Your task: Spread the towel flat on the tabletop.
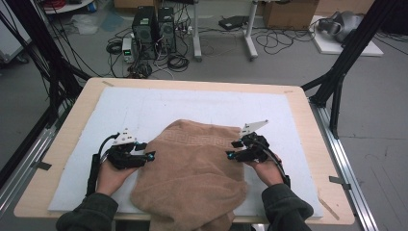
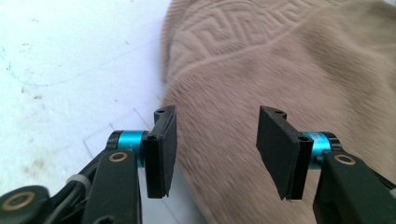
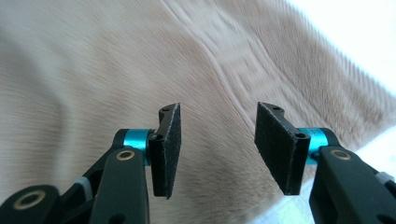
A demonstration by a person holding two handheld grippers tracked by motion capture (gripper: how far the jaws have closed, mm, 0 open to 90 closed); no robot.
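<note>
Here the towel (image 1: 190,166) lies folded in a loose heap on the table (image 1: 72,125), with both grippers let go beside it.

The towel sits on the white mat (image 1: 144,103), and its near end hangs over the table edge by the person. The left gripper (image 1: 150,155) is at the towel's left side and the right gripper (image 1: 230,155) at its right side. Both have their fingers (image 2: 163,149) spread apart with nothing pinched between them. I think the hanging end could pull the towel off the table, because it is heavy and nothing holds it. The fold looks uneven, so it may flop open. If the fingers (image 3: 170,149) grab too little cloth, it could slip out.
</note>
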